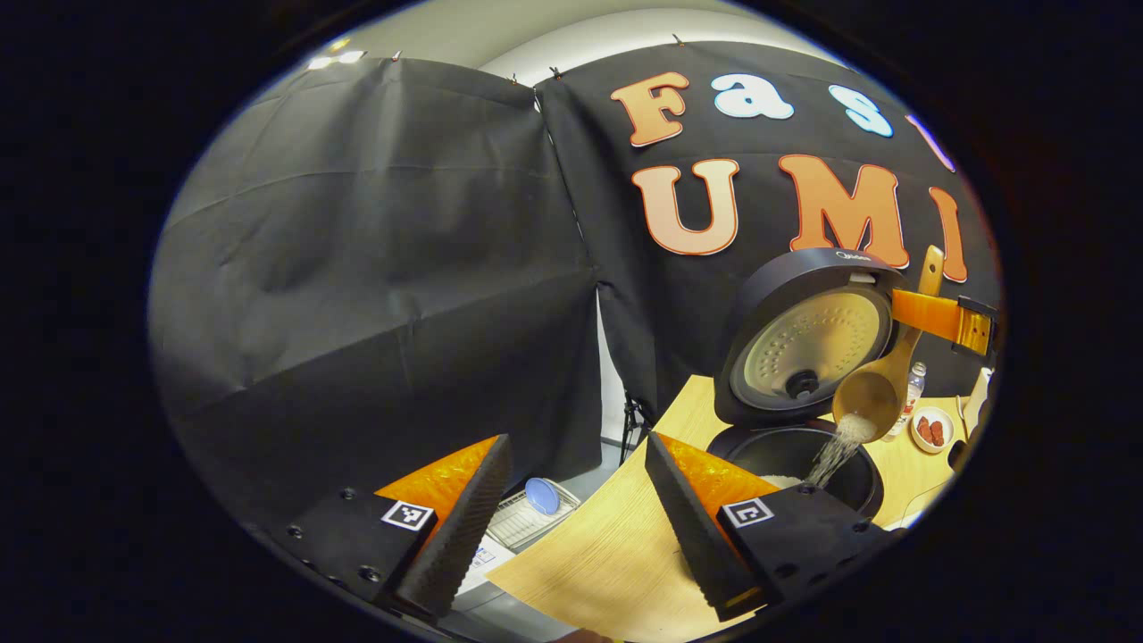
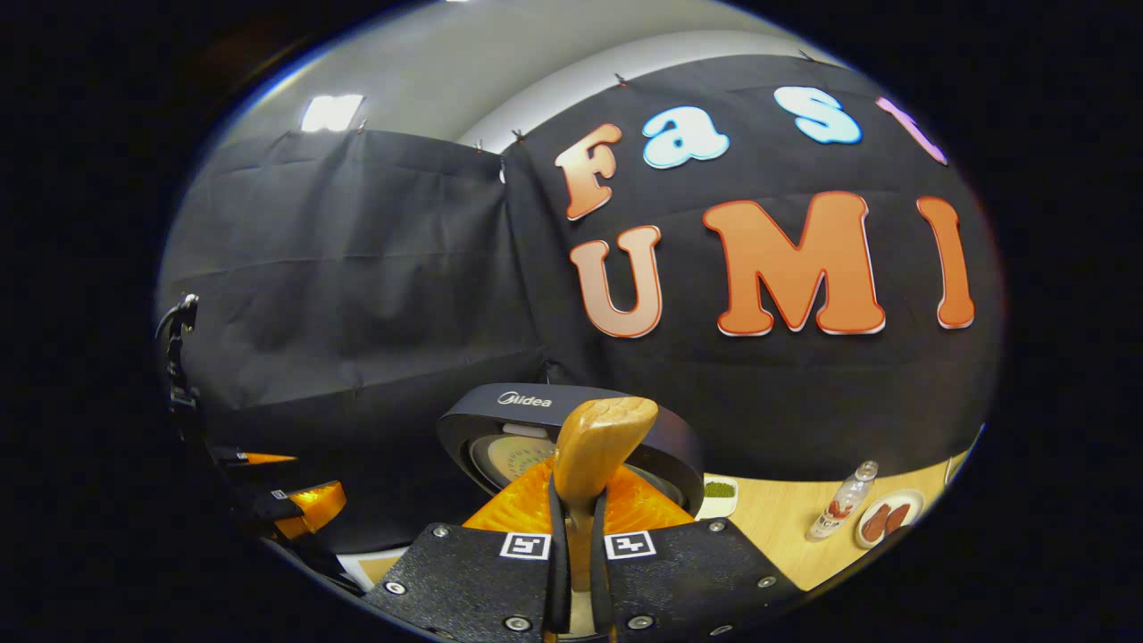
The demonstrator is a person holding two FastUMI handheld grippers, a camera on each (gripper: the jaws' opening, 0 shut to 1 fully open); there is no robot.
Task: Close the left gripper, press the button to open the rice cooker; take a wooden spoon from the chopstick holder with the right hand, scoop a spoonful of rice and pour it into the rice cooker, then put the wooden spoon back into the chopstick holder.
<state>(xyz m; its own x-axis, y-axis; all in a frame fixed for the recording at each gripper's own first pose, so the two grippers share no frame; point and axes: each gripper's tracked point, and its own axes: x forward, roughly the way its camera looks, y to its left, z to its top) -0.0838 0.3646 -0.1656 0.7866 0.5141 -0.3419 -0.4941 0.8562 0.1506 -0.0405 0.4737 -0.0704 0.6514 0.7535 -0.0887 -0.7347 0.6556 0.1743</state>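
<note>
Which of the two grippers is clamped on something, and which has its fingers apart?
The right gripper is clamped on the wooden spoon, tipping rice into the rice cooker. The left gripper has its fingers wide apart, holding nothing.

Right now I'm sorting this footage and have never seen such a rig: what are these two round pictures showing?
A person holds a two-finger gripper in each hand, and a camera rides on each. In the left gripper view, the left gripper is open, holding nothing. Beyond it the rice cooker stands lid up on the wooden table, while a wooden spoon pours rice into it. In the right gripper view, the right gripper is shut on that spoon's handle. A small bottle and a saucer stand nearby.
</note>
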